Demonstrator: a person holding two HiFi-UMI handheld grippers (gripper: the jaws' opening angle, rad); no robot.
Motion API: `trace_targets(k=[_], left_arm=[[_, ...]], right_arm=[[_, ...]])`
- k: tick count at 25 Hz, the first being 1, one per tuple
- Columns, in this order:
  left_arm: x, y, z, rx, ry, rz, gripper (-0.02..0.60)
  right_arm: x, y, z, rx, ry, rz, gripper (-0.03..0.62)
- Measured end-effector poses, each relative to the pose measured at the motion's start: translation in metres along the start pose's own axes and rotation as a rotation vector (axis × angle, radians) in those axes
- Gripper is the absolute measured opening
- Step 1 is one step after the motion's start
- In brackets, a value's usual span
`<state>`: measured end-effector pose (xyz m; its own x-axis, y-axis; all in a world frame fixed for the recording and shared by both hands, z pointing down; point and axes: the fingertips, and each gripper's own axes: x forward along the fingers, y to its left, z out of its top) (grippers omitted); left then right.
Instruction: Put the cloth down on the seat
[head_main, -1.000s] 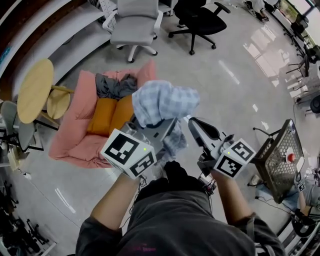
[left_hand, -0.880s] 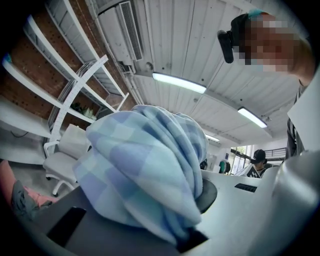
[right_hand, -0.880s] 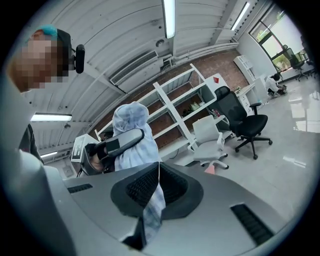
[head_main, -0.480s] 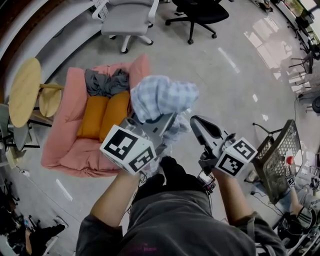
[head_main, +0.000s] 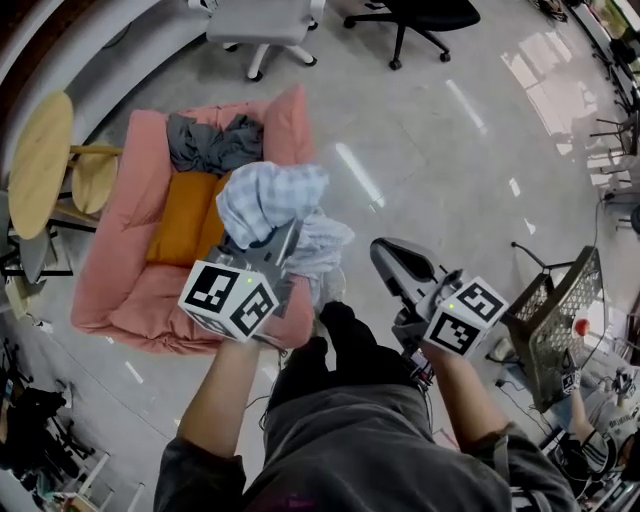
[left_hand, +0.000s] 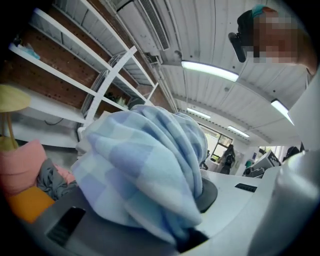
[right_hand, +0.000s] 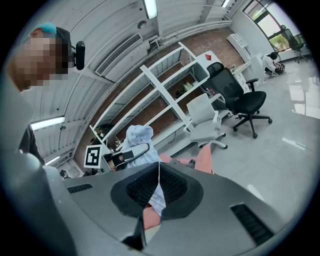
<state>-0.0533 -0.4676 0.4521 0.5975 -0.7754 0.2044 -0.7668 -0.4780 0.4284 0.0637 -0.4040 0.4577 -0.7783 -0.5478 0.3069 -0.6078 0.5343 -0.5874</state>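
A blue-and-white checked cloth (head_main: 268, 198) hangs bunched in my left gripper (head_main: 283, 238), which is shut on it. In the left gripper view the cloth (left_hand: 145, 170) fills the space between the jaws and hides their tips. It hangs above the right side of a pink sofa seat (head_main: 120, 262), over the orange cushions (head_main: 185, 215). My right gripper (head_main: 385, 257) is off to the right above the bare floor, shut with nothing held. In its own view its jaws (right_hand: 159, 176) meet in a thin line, and the cloth (right_hand: 138, 141) shows beyond them.
A grey garment (head_main: 210, 145) lies at the sofa's back. A round wooden table (head_main: 40, 165) stands to its left, and a white office chair (head_main: 265, 20) and a black one (head_main: 420, 15) stand behind. A wire basket (head_main: 560, 320) is at the right.
My left gripper has carried the cloth down and to the left, from beside the sofa's right arm to over the seat. The right gripper has sunk a little and stays shut.
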Motion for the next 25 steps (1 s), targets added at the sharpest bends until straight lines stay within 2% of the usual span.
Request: trace_targets(k=[4, 7, 9, 12, 14, 19, 22, 25], left_arm=[[-0.024, 0.058, -0.029, -0.018, 0.058, 0.128, 0.098], [-0.037, 0.089, -0.067, -0.04, 0.16, 0.204, 0.12], [-0.042, 0.1, -0.095, -0.05, 0.248, 0.227, 0.169], [-0.046, 0.106, -0.129, -0.042, 0.375, 0.244, 0.317], [-0.052, 0.108, -0.14, -0.031, 0.417, 0.259, 0.359], [-0.07, 0.114, -0.139, -0.016, 0.421, 0.316, 0.383], [-0.083, 0.118, -0.128, -0.003, 0.393, 0.378, 0.385], [-0.091, 0.117, -0.115, 0.011, 0.359, 0.397, 0.385]], right_arm=[[0.025, 0.005, -0.023, 0.006, 0.048, 0.01, 0.016], [0.038, 0.012, -0.04, 0.01, 0.085, 0.022, 0.017], [0.044, 0.015, -0.05, 0.013, 0.106, 0.025, 0.015], [0.049, 0.017, -0.06, 0.015, 0.13, 0.026, 0.015], [0.052, 0.02, -0.064, 0.014, 0.138, 0.027, 0.015], [0.058, 0.029, -0.067, 0.008, 0.137, 0.034, 0.017], [0.059, 0.035, -0.067, 0.007, 0.133, 0.042, 0.016], [0.058, 0.041, -0.065, 0.002, 0.129, 0.048, 0.015]])
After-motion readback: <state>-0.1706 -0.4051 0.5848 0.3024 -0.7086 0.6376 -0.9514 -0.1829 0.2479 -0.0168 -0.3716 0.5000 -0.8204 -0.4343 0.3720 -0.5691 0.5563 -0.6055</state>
